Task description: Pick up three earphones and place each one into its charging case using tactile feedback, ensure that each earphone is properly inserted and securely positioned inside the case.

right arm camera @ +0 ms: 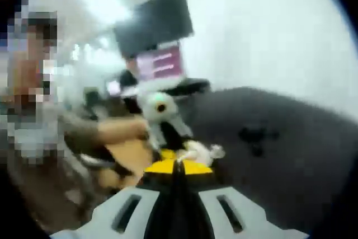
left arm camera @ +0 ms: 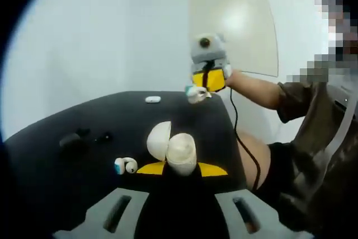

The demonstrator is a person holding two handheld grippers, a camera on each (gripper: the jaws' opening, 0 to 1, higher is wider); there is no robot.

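white charging case [left arm camera: 174, 150] gripped open-lidded in left gripper [left arm camera: 180, 169] jaws.

no readable text, screen [right arm camera: 161, 62] lettering too blurred to read

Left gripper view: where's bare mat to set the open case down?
Bare: the black mat between the small white earbud at the far edge and the open white case in the left claw. Crowded: the left side, with the dark items and the white-blue earphone.
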